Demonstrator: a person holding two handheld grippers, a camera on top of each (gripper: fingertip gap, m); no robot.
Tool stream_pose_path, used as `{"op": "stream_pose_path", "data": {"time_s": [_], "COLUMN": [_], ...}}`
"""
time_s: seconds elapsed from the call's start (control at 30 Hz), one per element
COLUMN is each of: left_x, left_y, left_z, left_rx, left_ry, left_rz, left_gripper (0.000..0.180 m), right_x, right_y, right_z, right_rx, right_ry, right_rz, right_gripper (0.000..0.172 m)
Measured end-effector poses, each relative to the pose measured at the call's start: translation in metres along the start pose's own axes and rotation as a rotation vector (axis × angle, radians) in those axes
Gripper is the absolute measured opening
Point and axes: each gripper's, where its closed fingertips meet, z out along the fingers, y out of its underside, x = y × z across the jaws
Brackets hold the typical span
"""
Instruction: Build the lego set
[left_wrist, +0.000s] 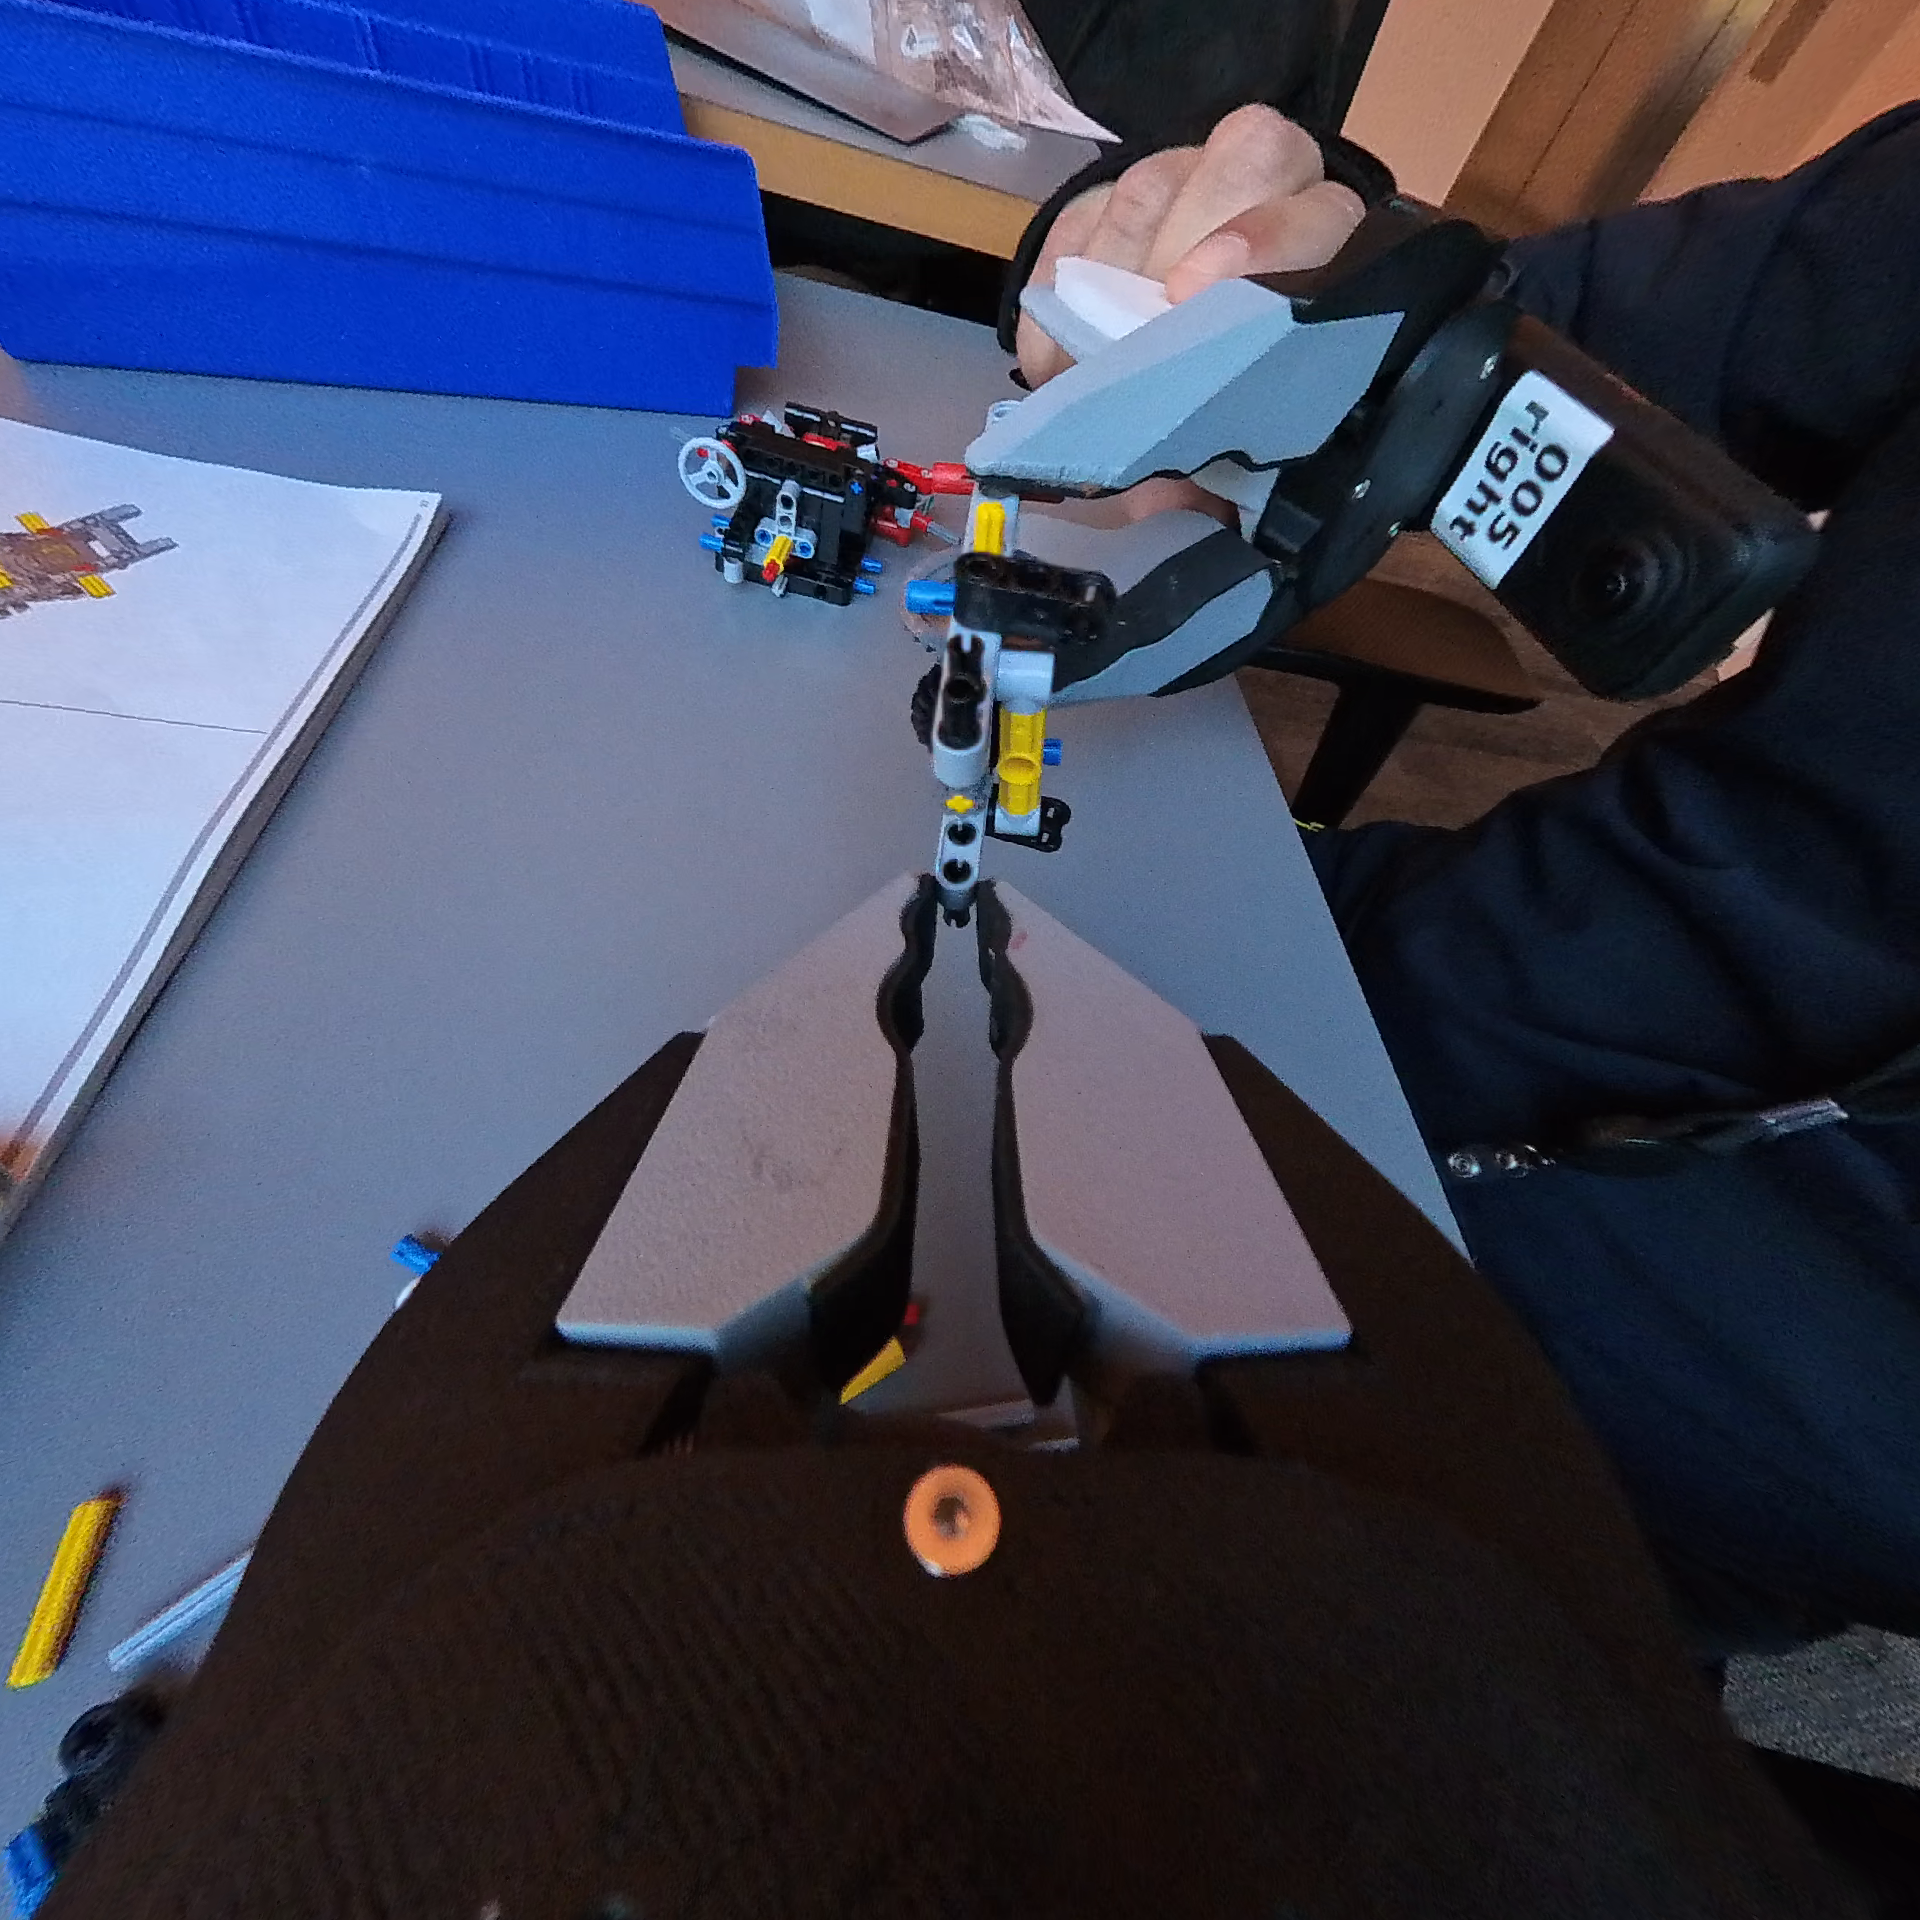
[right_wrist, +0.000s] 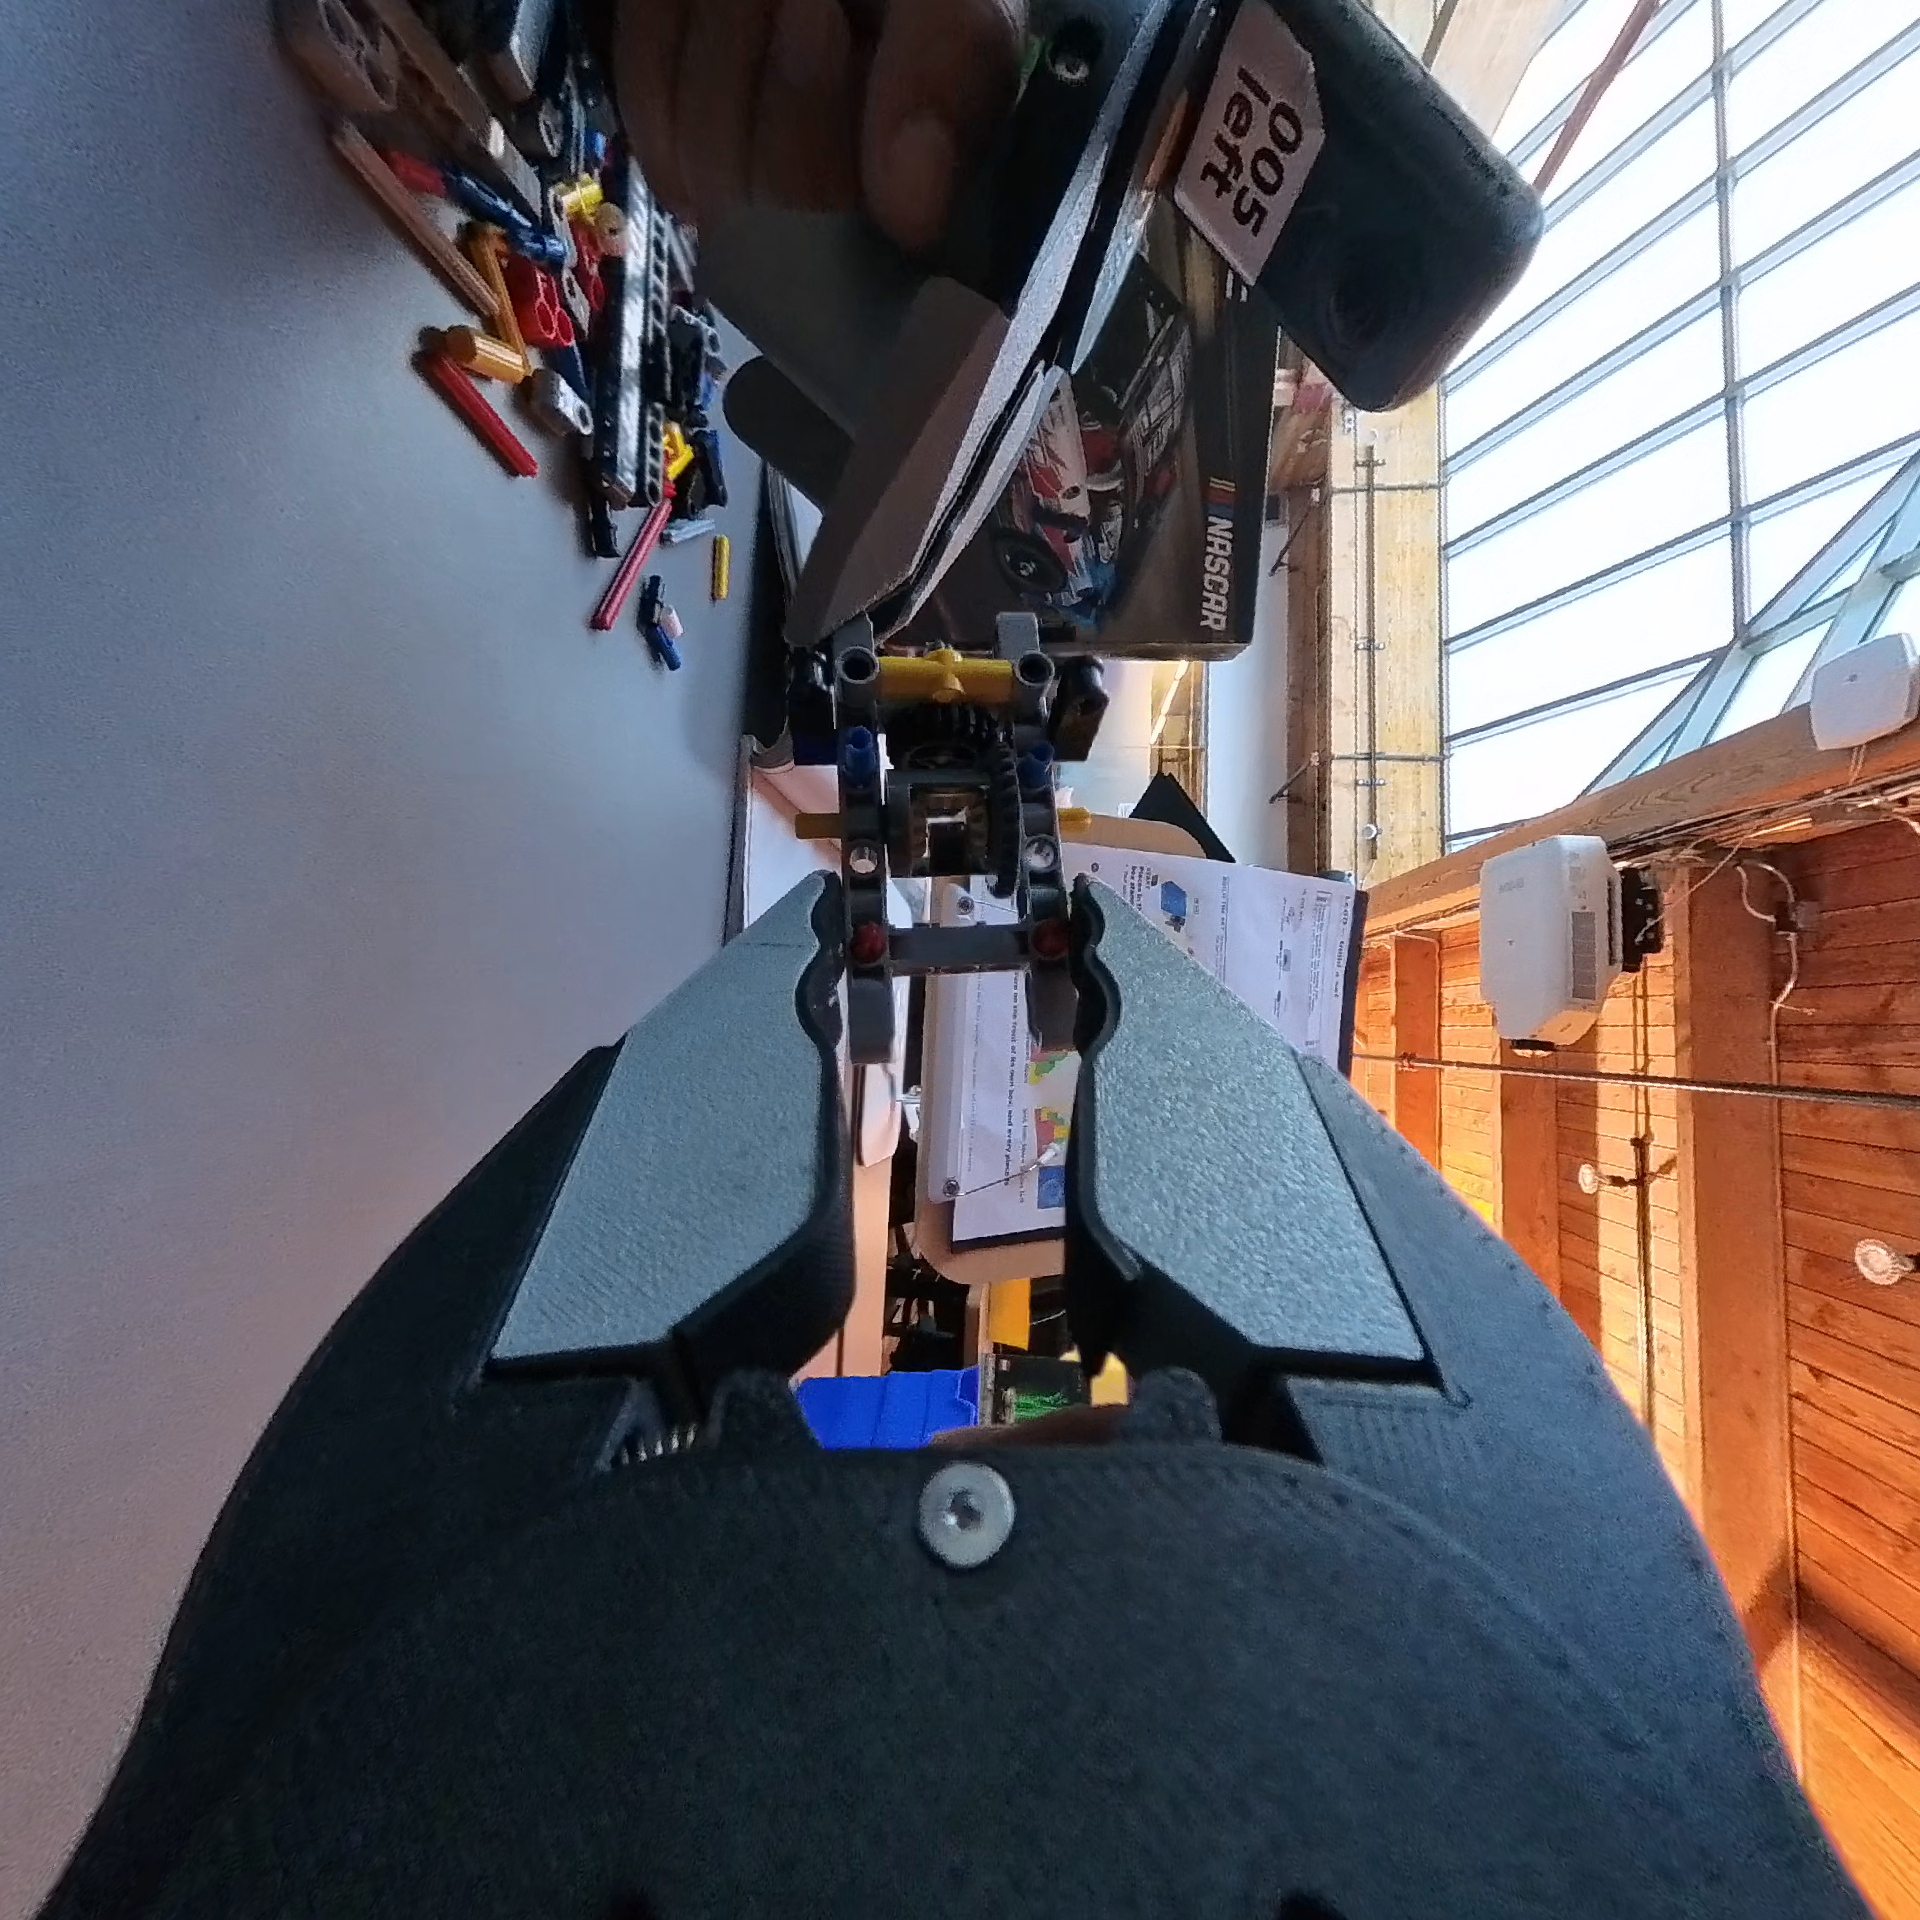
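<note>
My right gripper (right_wrist: 961, 951) is shut on a small brick assembly (right_wrist: 951, 821): a grey frame with a black gear, yellow axles and blue pins. Its pads press on the frame's two side beams and hold it above the grey table (left_wrist: 582, 831). In the left wrist view the right gripper (left_wrist: 1023, 566) grips the same assembly (left_wrist: 982, 717) from the right. My left gripper (left_wrist: 956, 906) is shut on a black pin (left_wrist: 957, 918) that sticks out of the end of the assembly's grey beam (left_wrist: 958, 847). In the right wrist view the left gripper's fingers (right_wrist: 883, 540) meet the assembly's far corner.
A black partial model with a grey wheel (left_wrist: 795, 509) stands on the table behind the assembly. Blue bins (left_wrist: 364, 208) are at the back left, an open instruction booklet (left_wrist: 156, 727) at the left. Loose pieces (right_wrist: 582, 312) and a yellow axle (left_wrist: 62, 1590) lie about. The table edge (left_wrist: 1340, 935) is at the right. Some 5 cm of space lies between my two pairs of fingers.
</note>
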Motion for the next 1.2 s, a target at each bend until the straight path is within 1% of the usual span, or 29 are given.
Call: {"op": "stream_pose_path", "data": {"time_s": [0.07, 0.13, 0.23, 0.3, 0.37, 0.4, 0.47, 0.5, 0.57, 0.6, 0.67, 0.77, 0.83, 0.9, 0.93, 1.03, 1.2], "left_x": [0.001, 0.004, 0.003, 0.001, 0.000, -0.002, -0.006, -0.008, -0.010, -0.013, -0.018, -0.022, -0.027, -0.029, -0.027, -0.017, -0.005], "left_y": [0.003, 0.002, 0.003, 0.001, -0.002, -0.002, -0.001, -0.003, -0.006, -0.007, -0.006, -0.004, 0.002, 0.005, 0.005, 0.000, -0.009], "left_z": [0.002, 0.004, 0.004, 0.004, 0.003, 0.003, 0.002, 0.002, 0.002, 0.001, 0.000, 0.001, 0.001, 0.002, 0.003, 0.007, 0.007], "left_rx": [-0.015, -0.009, -0.010, 0.007, 0.023, 0.017, -0.009, -0.006, 0.006, 0.002, -0.017, -0.040, -0.080, -0.113, -0.114, -0.099, -0.052], "left_ry": [0.007, 0.023, 0.003, -0.022, -0.065, -0.101, -0.173, -0.207, -0.248, -0.276, -0.325, -0.361, -0.396, -0.418, -0.422, -0.411, -0.393], "left_rz": [-0.009, 0.005, 0.055, 0.104, 0.188, 0.245, 0.349, 0.381, 0.428, 0.452, 0.498, 0.536, 0.581, 0.625, 0.645, 0.698, 0.728], "left_gripper": [0.008, 0.005, 0.004, 0.004, 0.004, 0.004, 0.004, 0.004, 0.004, 0.004, 0.004, 0.004, 0.004, 0.004, 0.004, 0.004, 0.004], "right_x": [-0.002, -0.002, -0.004, -0.003, -0.003, -0.003, -0.006, -0.007, -0.008, -0.011, -0.016, -0.017, -0.022, -0.028, -0.032, -0.040, -0.036], "right_y": [0.000, -0.002, -0.001, 0.001, 0.001, -0.002, -0.010, -0.013, -0.015, -0.013, -0.009, 0.003, 0.009, 0.016, 0.019, 0.029, 0.033], "right_z": [0.000, -0.001, 0.000, 0.000, -0.001, -0.004, -0.011, -0.014, -0.017, -0.018, -0.021, -0.025, -0.029, -0.030, -0.030, -0.029, -0.028], "right_rx": [0.005, 0.022, 0.025, 0.027, 0.042, 0.064, 0.126, 0.154, 0.169, 0.161, 0.149, 0.151, 0.163, 0.162, 0.157, 0.137, 0.131], "right_ry": [-0.003, 0.001, -0.004, 0.003, -0.004, -0.017, -0.057, -0.070, -0.095, -0.132, -0.227, -0.310, -0.383, -0.440, -0.462, -0.465, -0.432], "right_rz": [-0.008, -0.012, -0.002, 0.019, 0.065, 0.101, 0.144, 0.147, 0.196, 0.258, 0.430, 0.692, 0.853, 0.993, 1.040, 1.079, 1.027], "right_gripper": [0.041, 0.041, 0.041, 0.041, 0.039, 0.037, 0.010, 0.008, 0.017, 0.020, 0.017, 0.016, 0.015, 0.026, 0.028, 0.031, 0.033]}}
